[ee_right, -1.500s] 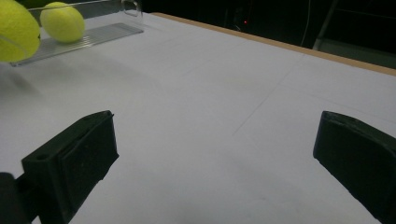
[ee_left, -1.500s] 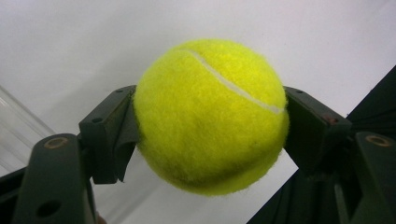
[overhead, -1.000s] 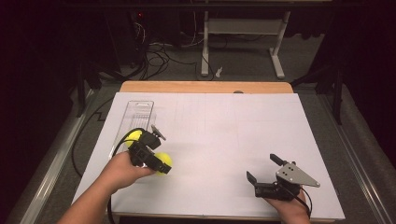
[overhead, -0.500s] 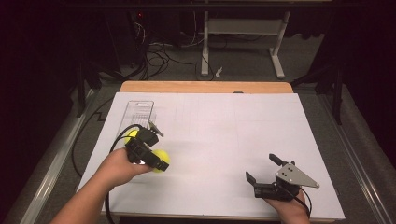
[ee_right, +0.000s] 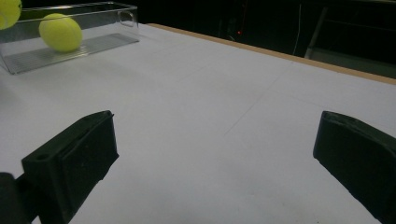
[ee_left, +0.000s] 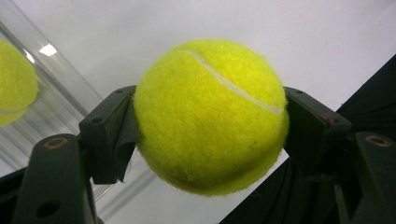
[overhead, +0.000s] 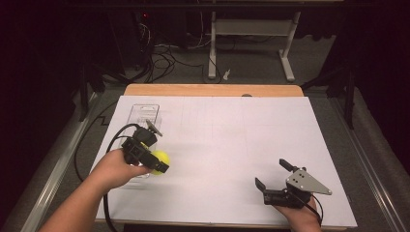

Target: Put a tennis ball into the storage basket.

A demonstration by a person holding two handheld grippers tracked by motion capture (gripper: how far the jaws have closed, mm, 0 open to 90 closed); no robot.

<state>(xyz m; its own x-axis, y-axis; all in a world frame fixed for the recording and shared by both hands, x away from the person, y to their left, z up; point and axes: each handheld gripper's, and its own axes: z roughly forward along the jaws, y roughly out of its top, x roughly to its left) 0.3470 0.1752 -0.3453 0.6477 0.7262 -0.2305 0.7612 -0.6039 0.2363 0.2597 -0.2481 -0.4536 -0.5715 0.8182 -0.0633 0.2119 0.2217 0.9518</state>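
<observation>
A: The left gripper [overhead: 155, 157] has its two jaws pressed on either side of a tennis ball [ee_left: 210, 114]; the left gripper view shows the ball seated squarely between them, off the paper. In the high view it hangs at the near end of the clear tray [overhead: 143, 112].

B: A second ball [ee_right: 60, 31] lies inside that tray in the right gripper view. So the job looks like loading or unloading balls; which of the two cannot be told from here.

A: Either way, the person should keep the squeeze even. The felt is soft and round, so a slackened grip could let the ball roll out sideways.

B: And the right gripper [overhead: 274, 180]?

A: Its jaws stand wide apart with nothing between them, low over the white sheet [overhead: 232, 140] near the front right corner, well apart from the tray.

B: Room to move?

A: Plenty across the middle of the sheet. The tight spots are the tray's thin walls, which the left gripper's jaws could knock, and the left edge of the table [overhead: 212, 90], which lies just beside the tray. The left cable [overhead: 80, 159] loops off that edge and could snag.
</observation>
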